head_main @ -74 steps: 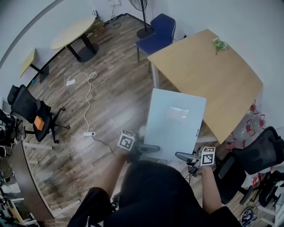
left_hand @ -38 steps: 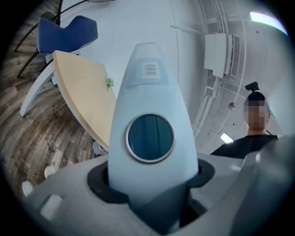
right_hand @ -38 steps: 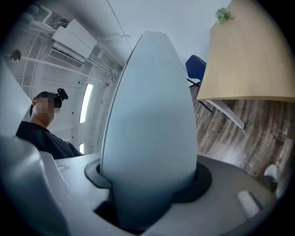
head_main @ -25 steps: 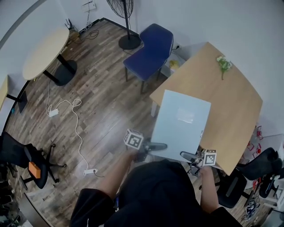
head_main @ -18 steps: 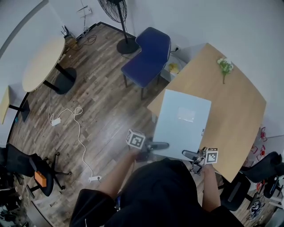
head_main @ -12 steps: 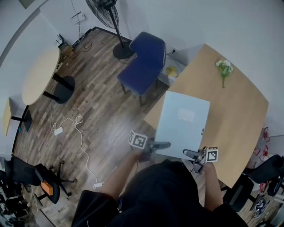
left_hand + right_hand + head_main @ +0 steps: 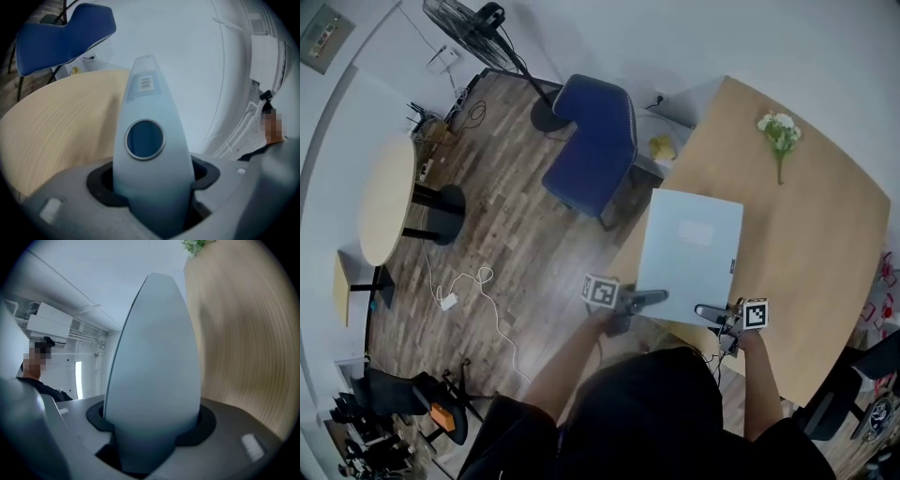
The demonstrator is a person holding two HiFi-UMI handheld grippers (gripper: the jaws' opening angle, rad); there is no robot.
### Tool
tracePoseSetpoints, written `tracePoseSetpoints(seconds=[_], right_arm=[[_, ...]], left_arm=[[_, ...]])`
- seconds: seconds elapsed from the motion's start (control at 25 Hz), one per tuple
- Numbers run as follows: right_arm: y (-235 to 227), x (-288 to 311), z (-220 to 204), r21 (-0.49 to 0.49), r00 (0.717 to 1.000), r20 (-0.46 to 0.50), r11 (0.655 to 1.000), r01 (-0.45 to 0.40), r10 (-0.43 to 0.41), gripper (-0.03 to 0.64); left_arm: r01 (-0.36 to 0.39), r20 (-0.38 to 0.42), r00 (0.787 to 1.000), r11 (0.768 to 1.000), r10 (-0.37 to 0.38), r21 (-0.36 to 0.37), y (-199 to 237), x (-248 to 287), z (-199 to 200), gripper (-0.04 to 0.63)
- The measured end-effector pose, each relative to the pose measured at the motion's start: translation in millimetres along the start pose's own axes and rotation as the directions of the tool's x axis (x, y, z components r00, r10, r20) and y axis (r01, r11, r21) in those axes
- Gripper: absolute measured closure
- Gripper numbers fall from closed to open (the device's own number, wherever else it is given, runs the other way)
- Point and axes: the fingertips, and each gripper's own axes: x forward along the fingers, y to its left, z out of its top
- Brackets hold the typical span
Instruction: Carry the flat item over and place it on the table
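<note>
Head view: flat pale-blue folder [image 7: 689, 253] with white label, near edge in both jaws' grip.

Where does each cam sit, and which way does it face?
Head view: on the person's head, facing steeply down at the folder over the table; shows both forearms, left gripper, right gripper.
Left gripper view: on that gripper, facing along its fingers, shut on the folder; blue chair beyond.
Right gripper view: likewise, fingers shut on the folder; flowers ahead.
Shared: all three show folder and table.
</note>
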Motion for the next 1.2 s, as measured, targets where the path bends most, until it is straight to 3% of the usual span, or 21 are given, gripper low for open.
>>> tracePoseSetpoints(seconds=[0.28,0.56,0.72,0.96,1.2], right_arm=[[-35.0,-0.1,50.7,0.071,0.998,0.054,0.997,0.014,-0.018,0.31],[-48.8,7.6,94.0,0.047,0.995,0.102,0.999,0.0,-0.004,0.31],[-70.1,11.7,107.0,0.077,0.992,0.12,0.996,0.039,-0.048,0.31],[-96.3,16.2,123.9,0.161,0.979,0.142,0.979,0.122,-0.146,0.305],[-102.2,25.5,136.9,0.131,0.975,0.16,0.983,0.132,-0.152,0.285]], left_arm=[[-0.073,-0.029,0.997,0.997,0.072,-0.032,43.4,24.8,50.3,0.239],[-0.099,-0.067,0.993,0.993,0.095,-0.06,83.6,42.0,85.1,0.232],[-0.107,-0.089,0.991,0.99,0.099,-0.086,106.0,46.5,100.6,0.229],[-0.188,-0.074,0.981,0.971,0.179,-0.145,141.1,48.1,120.8,0.207],[-0.248,-0.117,0.965,0.96,0.233,-0.133,152.2,46.4,135.2,0.198]])
